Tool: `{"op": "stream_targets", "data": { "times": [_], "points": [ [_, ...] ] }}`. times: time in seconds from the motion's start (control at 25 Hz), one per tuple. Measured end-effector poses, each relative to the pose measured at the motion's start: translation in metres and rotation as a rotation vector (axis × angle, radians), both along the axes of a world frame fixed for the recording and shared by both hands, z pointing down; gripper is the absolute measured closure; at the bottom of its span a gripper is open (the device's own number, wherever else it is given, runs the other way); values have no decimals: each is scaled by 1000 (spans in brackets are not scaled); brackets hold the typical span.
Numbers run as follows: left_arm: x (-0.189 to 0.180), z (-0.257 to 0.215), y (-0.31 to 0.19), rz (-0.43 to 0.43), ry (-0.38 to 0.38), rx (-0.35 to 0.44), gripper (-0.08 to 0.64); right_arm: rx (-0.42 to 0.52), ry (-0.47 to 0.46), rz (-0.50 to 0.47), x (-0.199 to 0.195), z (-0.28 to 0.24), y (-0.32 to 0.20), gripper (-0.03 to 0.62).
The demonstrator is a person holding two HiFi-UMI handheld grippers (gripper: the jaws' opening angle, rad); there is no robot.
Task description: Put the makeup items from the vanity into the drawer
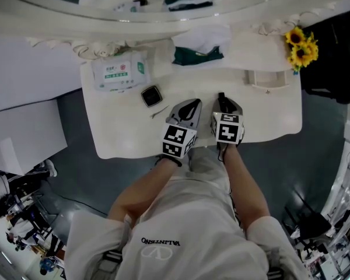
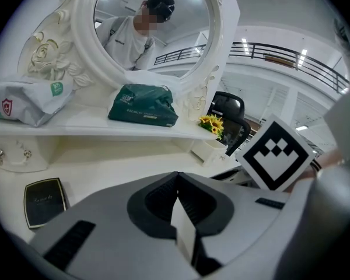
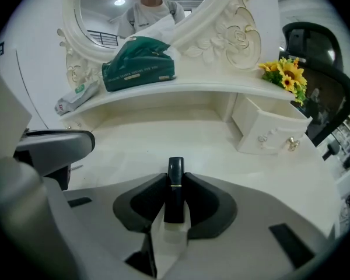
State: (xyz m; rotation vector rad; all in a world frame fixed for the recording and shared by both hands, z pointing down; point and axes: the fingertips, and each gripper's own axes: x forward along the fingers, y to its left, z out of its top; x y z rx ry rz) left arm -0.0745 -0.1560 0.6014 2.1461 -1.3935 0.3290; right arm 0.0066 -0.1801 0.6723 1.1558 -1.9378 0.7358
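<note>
Over a glossy white vanity [image 1: 125,134], the right gripper [image 1: 222,100] is closed narrowly on a black lipstick [image 3: 175,177]. The smooth tube with its thin gold band stands clamped between dark ribbed pads. The left gripper [image 2: 177,198] sits just beside it, jaws pressed together with nothing between them.

Seen from the head view, both tools hang just inside the vanity's rounded front edge. Bare tabletop runs from the right gripper toward two o'clock, where a small white drawer [image 1: 267,78] juts out from the raised shelf. At ten o'clock from the left gripper lies a square black compact [image 1: 152,95], well clear of both tools.

A crinkled wipes pack [image 1: 120,70] and a soft green tissue pack [image 1: 197,55] sit farther back, with sunflowers [image 1: 301,46] at the far right corner. Only the right gripper view shows the grip on the lipstick and the drawer's metal knobs. The mirror's carved frame [image 2: 81,39] fills the left gripper view.
</note>
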Motion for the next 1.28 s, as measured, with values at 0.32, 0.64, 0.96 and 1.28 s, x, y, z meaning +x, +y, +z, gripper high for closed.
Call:
{"op": "stream_targets", "data": {
  "times": [0.32,0.64,0.96,1.28],
  "points": [
    [33,-8,-14,63,4,10,557,50,-34,82,35,-22,-6,486],
    [111,-23,-27,201,20,39,558,107,-59,203,95,-47,-11,486],
    [170,-29,-33,292,18,54,557,149,-90,309,147,-62,-8,486],
    [188,-31,-44,308,3,70,558,183,-124,324,160,-69,-18,486]
  ]
}}
